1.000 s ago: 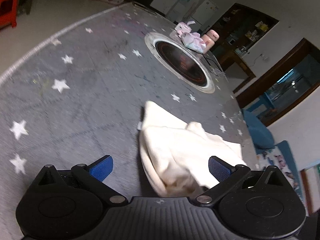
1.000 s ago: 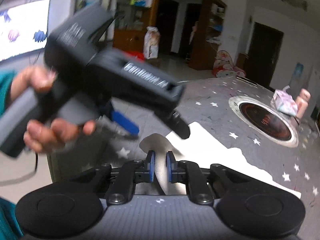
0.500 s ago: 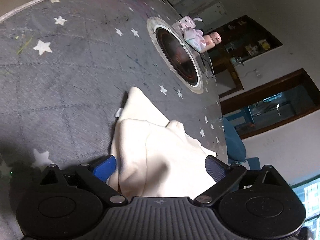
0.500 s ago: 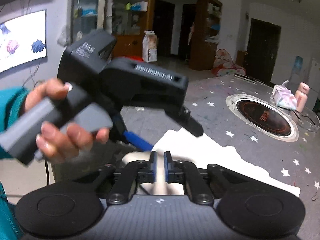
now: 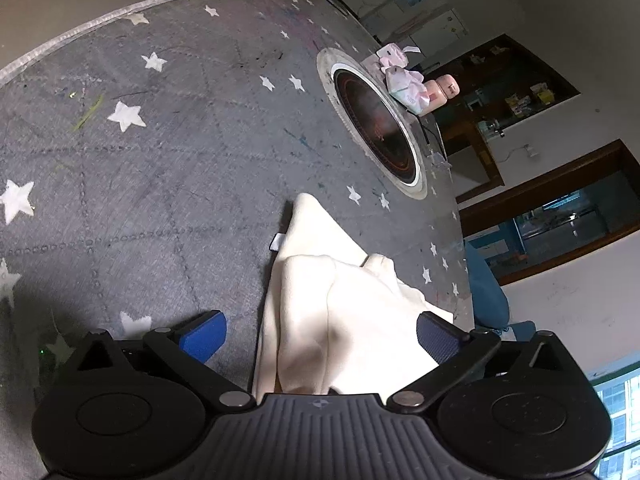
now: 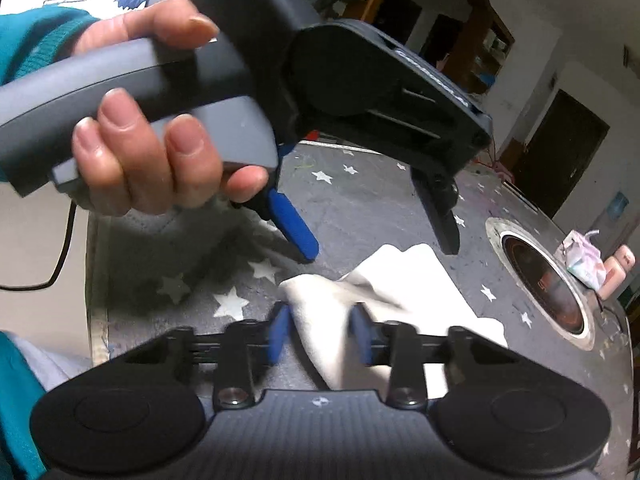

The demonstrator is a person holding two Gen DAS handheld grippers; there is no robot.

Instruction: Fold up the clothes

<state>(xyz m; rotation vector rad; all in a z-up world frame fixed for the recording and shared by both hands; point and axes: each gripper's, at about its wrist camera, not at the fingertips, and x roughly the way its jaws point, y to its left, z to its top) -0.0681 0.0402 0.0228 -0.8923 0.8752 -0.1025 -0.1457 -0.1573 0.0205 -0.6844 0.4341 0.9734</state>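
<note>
- The garment (image 5: 332, 308) lies on the table cover (image 5: 160, 184), directly ahead of the left gripper (image 5: 320, 338) and between its two fingers, nearer the right one.
- A small tag (image 5: 276, 241) sits at the garment's left edge.
- The round recessed burner (image 5: 376, 124) lies farther ahead and to the right of the garment.
- The tissue pack (image 5: 406, 88) and the bottle (image 5: 440, 92) stand side by side at the burner's far-right rim, the bottle to the right.
- Seen from the right gripper (image 6: 322, 334), a fold of the garment lies between its fingers; the left gripper hangs above and ahead, over the cover.
</note>
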